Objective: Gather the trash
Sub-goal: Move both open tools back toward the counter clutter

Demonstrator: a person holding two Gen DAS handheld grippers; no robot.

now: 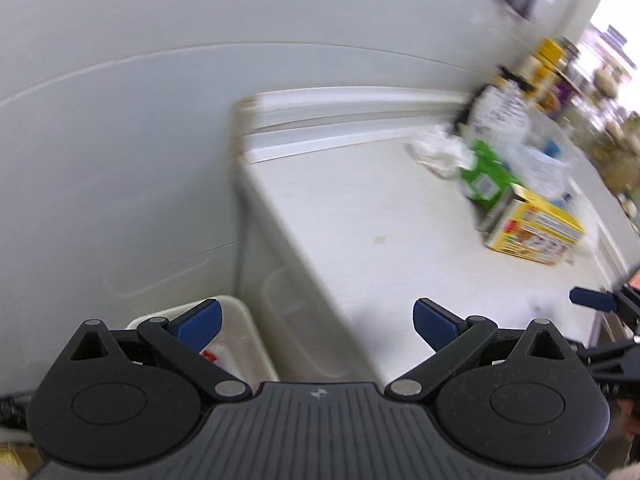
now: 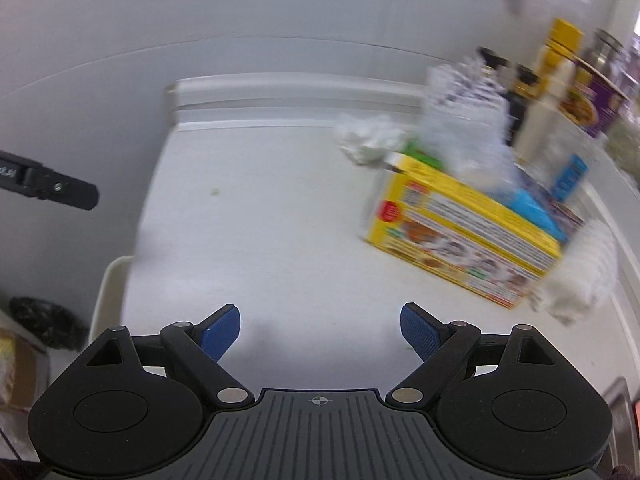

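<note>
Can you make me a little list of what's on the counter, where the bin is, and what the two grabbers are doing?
counter: white, mostly bare
trash pile: yellow box, green packet, crumpled tissue, clear plastic
bin: white, beside the counter's end, something red and white inside
left gripper: open, empty
right gripper: open, empty
picture: blurry

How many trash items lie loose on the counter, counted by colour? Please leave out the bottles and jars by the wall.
Yellow: 1, the box
Green: 1, the packet
White: 2, one paper wad behind the box and another wad at its right end
Clear: 1, the plastic wrap, too blurred to tell if it is one piece
Total: 5
</note>
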